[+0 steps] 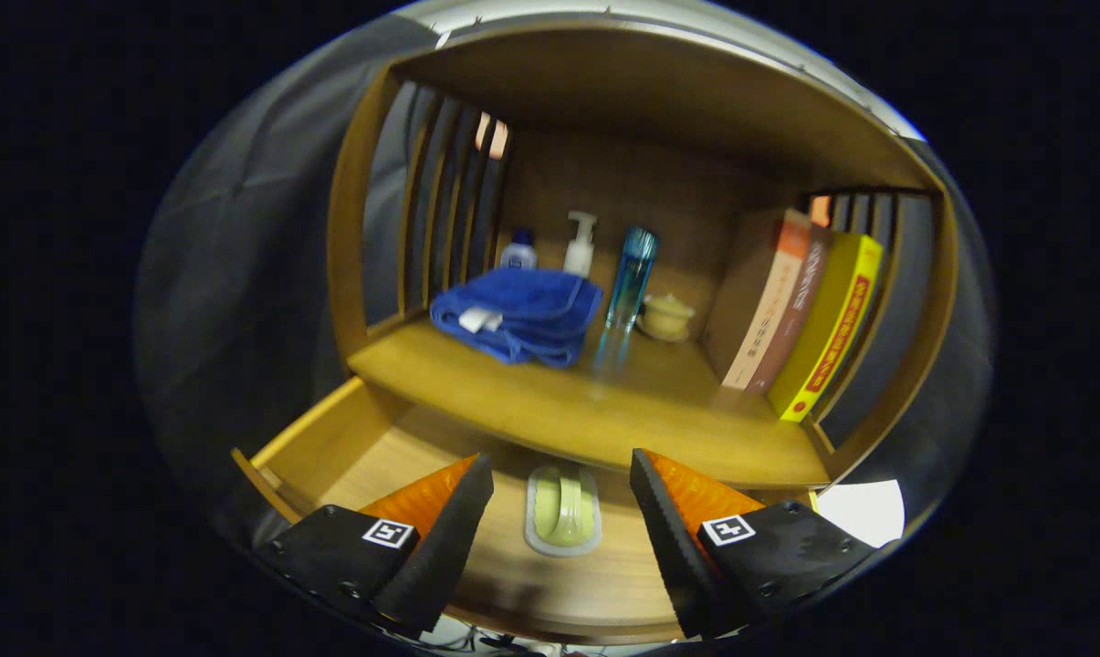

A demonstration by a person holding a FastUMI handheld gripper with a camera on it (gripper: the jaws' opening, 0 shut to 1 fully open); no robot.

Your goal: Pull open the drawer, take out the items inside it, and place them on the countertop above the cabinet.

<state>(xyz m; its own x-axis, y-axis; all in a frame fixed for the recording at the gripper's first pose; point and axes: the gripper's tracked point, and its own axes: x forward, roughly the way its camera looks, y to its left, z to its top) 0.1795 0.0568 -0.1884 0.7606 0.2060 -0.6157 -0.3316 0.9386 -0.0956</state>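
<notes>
Gripper view. Fingers (458, 529) spread wide, nothing between the pads; gripper (560, 520) hovers above the open drawer (330, 447). One item visible inside: a pale green dish (562, 509), lying flat on the drawer floor, between the fingers and just ahead of them. Its far end sits under the front edge of the countertop (595, 411).

Countertop above is crowded: blue towel (518, 315), pump bottle (581, 245), blue bottle (632, 278), small jar (666, 317), books (805, 319). Free space along the front edge only.

Risks, as judged:
- Dish looks low and smooth; pads may slide off its rim.
- Lifting straight up could knock dish or fingers against the countertop edge.
- Setting down too far back could tip the blue bottle.
</notes>
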